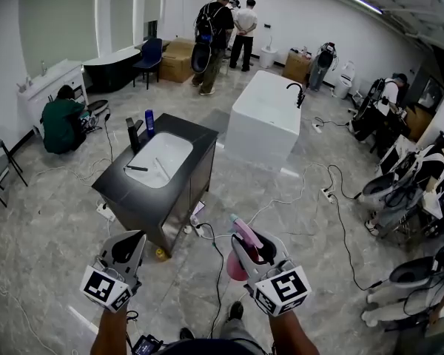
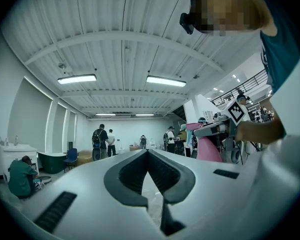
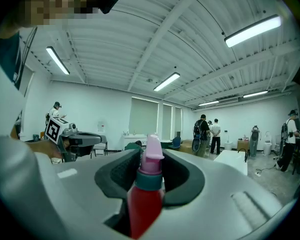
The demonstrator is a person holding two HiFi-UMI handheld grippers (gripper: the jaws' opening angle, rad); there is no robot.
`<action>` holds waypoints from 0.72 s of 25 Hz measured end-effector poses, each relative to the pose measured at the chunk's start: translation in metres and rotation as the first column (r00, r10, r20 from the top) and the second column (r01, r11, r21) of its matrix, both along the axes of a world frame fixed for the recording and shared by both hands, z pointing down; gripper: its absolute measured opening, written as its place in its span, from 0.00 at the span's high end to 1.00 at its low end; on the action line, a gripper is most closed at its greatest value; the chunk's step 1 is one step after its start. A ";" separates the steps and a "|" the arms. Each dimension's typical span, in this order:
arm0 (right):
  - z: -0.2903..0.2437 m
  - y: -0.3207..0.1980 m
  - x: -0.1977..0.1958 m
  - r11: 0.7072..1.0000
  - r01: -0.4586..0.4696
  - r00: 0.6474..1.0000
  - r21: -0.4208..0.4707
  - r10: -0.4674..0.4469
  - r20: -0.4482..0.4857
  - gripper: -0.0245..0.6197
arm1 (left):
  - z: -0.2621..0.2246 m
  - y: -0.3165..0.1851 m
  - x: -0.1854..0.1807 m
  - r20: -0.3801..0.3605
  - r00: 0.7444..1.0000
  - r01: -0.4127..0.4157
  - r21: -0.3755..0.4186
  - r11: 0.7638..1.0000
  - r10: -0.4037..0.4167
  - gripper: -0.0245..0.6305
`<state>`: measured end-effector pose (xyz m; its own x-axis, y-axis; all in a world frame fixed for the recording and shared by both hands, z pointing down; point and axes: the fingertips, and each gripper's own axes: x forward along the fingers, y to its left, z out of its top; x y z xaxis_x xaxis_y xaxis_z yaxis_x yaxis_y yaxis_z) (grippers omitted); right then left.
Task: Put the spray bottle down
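Observation:
The spray bottle [image 1: 239,266] is pink with a teal collar and a pale pink nozzle. My right gripper [image 1: 243,242] is shut on it, low in the head view and close to my body. In the right gripper view the bottle [image 3: 146,199] stands upright between the dark pads, its nozzle rising past the fingertips. My left gripper [image 1: 132,239] is held level beside it at the left. Its jaws meet at the tips [image 2: 149,152] and nothing is between them. From the left gripper view, the bottle [image 2: 208,148] shows at the right.
A dark vanity cabinet [image 1: 196,140] with a white basin stands ahead on the marble floor, with a blue bottle [image 1: 149,120] on it. Beyond it is a white bathtub [image 1: 265,117]. Cables [image 1: 333,198] cross the floor, toilets [image 1: 388,191] line the right, and people stand at the back.

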<state>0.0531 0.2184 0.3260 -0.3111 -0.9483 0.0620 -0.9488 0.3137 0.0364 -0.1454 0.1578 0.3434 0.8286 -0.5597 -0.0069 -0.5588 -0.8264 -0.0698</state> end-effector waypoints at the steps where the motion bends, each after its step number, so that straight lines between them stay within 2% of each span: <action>1: 0.001 -0.006 0.006 1.000 0.010 1.000 -0.001 -0.010 0.007 0.75 | 0.000 -0.004 0.006 0.001 1.000 0.007 0.001 1.000 -0.007 0.96; 9: 0.001 -0.053 0.070 0.992 0.126 0.989 0.005 -0.126 0.079 0.75 | -0.001 -0.029 0.066 0.016 0.994 0.110 -0.002 0.994 -0.110 0.96; 18: 0.005 -0.098 0.139 0.974 0.226 0.970 0.000 -0.225 0.088 0.76 | 0.001 -0.053 0.137 0.021 0.980 0.199 -0.002 0.980 -0.199 0.96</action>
